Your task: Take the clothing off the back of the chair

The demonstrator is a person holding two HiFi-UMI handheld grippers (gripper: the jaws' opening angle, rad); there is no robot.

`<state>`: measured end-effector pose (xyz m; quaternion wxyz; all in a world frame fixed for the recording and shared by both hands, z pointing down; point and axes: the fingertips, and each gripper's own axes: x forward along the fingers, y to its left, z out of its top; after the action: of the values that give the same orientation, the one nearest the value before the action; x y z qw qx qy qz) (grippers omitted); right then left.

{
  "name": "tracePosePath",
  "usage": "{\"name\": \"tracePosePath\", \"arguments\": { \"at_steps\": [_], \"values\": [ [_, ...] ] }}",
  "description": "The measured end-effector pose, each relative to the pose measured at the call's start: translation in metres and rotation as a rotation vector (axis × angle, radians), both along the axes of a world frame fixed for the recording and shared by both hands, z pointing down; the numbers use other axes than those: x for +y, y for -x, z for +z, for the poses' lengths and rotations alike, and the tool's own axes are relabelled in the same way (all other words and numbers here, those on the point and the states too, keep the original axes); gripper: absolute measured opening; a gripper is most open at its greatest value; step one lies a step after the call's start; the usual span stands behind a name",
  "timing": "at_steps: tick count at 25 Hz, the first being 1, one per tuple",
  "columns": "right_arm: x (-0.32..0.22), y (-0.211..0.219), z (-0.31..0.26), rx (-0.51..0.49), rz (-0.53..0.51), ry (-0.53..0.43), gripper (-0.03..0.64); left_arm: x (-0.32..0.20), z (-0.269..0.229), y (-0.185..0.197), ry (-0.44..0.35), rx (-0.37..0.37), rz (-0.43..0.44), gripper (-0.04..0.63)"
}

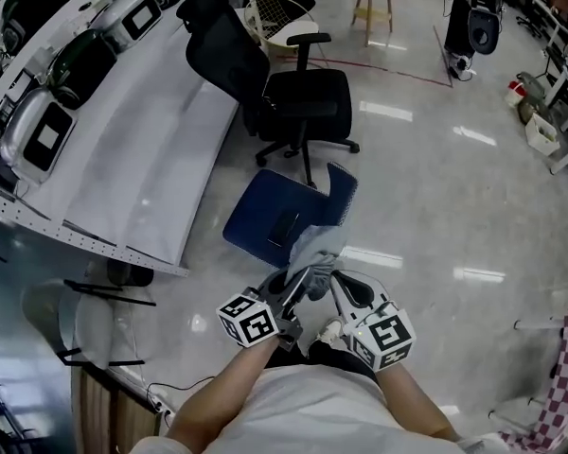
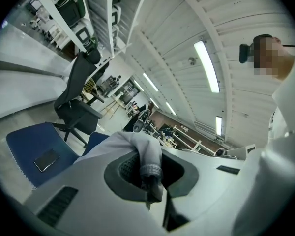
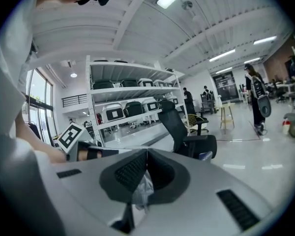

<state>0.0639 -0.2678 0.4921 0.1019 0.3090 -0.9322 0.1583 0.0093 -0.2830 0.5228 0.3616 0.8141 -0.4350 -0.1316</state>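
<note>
Grey clothing [image 1: 317, 247] sits clamped in left tongs [image 1: 301, 282] and right tongs [image 1: 339, 287]; lift it clear above the blue chair [image 1: 260, 211].

The two bare forearms enter the head view from below, the left forearm [image 1: 218, 397] from 7 o'clock and the right forearm [image 1: 424, 410] from 5 o'clock. The left gripper [image 1: 303, 278] points toward 1 o'clock and the right gripper [image 1: 338, 282] toward 11 o'clock, with their tips near each other. Each gripper has its jaws closed on a fold of the grey garment [image 1: 318, 248].
</note>
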Motion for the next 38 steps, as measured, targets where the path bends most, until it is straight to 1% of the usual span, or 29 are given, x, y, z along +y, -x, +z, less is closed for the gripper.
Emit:
{"name": "tracePosePath", "arguments": {
  "at_steps": [4,10,12,16,18,26,38],
  "values": [
    [0.002,0.01,0.002,-0.009,-0.016,0.008,0.017,0.005,-0.006,0.007,-0.006,0.001,-0.016,0.037],
    [-0.001,0.007,0.011,0.006,0.024,0.014,0.017,0.011,0.01,0.011,0.02,0.021,-0.015,0.038],
    [0.002,0.008,0.014,0.018,0.037,0.021,0.017,0.015,0.008,0.012,0.007,0.032,0.0,0.038],
    [0.011,0.021,0.013,0.035,0.058,0.016,0.017,0.03,-0.01,0.019,-0.046,0.047,0.038,0.037],
    [0.021,0.03,0.01,0.043,0.06,0.007,0.017,0.041,-0.017,0.024,-0.067,0.065,0.056,0.037],
    [0.073,0.075,-0.012,0.08,0.077,-0.051,0.017,0.086,-0.033,0.056,-0.106,0.105,0.108,0.038],
    [0.147,0.103,-0.022,0.112,0.145,-0.077,0.017,0.152,-0.042,0.08,-0.136,0.139,0.185,0.038]
  ]
}}
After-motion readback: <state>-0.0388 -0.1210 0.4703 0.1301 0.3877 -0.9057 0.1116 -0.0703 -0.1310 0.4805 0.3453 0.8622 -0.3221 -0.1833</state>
